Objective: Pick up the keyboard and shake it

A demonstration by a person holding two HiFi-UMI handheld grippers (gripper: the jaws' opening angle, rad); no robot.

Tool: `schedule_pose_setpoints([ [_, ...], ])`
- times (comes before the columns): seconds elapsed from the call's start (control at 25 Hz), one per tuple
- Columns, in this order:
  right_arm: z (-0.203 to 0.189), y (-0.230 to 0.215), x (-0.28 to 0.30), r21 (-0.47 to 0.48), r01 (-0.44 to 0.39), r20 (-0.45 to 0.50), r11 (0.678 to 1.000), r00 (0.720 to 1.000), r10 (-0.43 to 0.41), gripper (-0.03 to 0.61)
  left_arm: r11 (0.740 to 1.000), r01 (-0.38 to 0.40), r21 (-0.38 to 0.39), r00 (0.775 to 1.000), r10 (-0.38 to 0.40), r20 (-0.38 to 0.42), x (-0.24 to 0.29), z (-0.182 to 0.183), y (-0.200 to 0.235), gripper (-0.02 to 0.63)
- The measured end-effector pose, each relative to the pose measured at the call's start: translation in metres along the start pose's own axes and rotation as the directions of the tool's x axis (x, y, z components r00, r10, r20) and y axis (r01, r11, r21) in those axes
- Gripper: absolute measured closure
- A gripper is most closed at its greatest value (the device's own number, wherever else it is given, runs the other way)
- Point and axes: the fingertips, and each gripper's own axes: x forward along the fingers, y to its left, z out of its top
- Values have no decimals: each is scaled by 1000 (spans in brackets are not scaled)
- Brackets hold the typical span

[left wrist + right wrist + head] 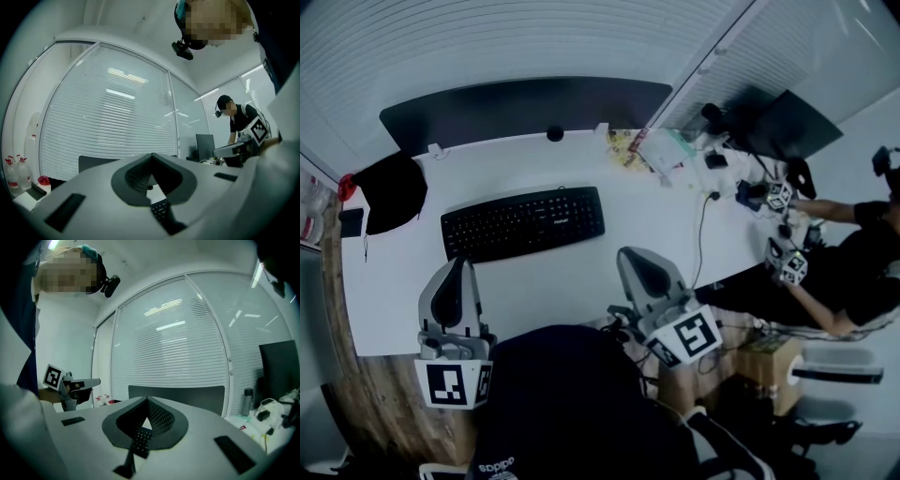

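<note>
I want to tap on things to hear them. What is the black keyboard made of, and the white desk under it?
The keyboard looks like matte black plastic: dull, even colour and moulded rows of keys. The desk looks topped with smooth white laminate or painted board, flat and plain; what lies under that surface cannot be told.

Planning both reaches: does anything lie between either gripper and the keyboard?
Nothing visible does. Only bare table lies between the keyboard and the left gripper and right gripper, both shut. A thin cable lies to the right of the right gripper, outside either path.
</note>
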Motion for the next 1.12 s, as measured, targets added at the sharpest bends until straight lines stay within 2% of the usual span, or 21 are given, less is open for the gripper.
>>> schedule_pose_setpoints([
  [0.36, -4, 22, 16, -26, -39, -13, 999, 999, 39, 577, 1000, -4, 9, 1000, 4, 9, -13, 2, 10, 611],
  [0.48, -3, 34, 19, -8, -53, -24, 999, 998, 53, 577, 1000, -9, 6, 1000, 9, 9, -19, 0, 13, 612],
  [0.92, -8, 31, 17, -30, -20, -41, 999, 999, 19, 577, 1000, 2, -5, 1000, -2, 6, -22, -2, 16, 612],
  [1.0, -12, 35, 17, -28, -28, -44, 999, 999, 26, 577, 1000, -6, -2, 1000, 6, -9, -28, -4, 17, 611],
  [1.12, -23, 57, 19, 15, -81, -62, 997, 995, 82, 577, 999, -44, 4, 997, 44, -64, -52, -9, 23, 612],
])
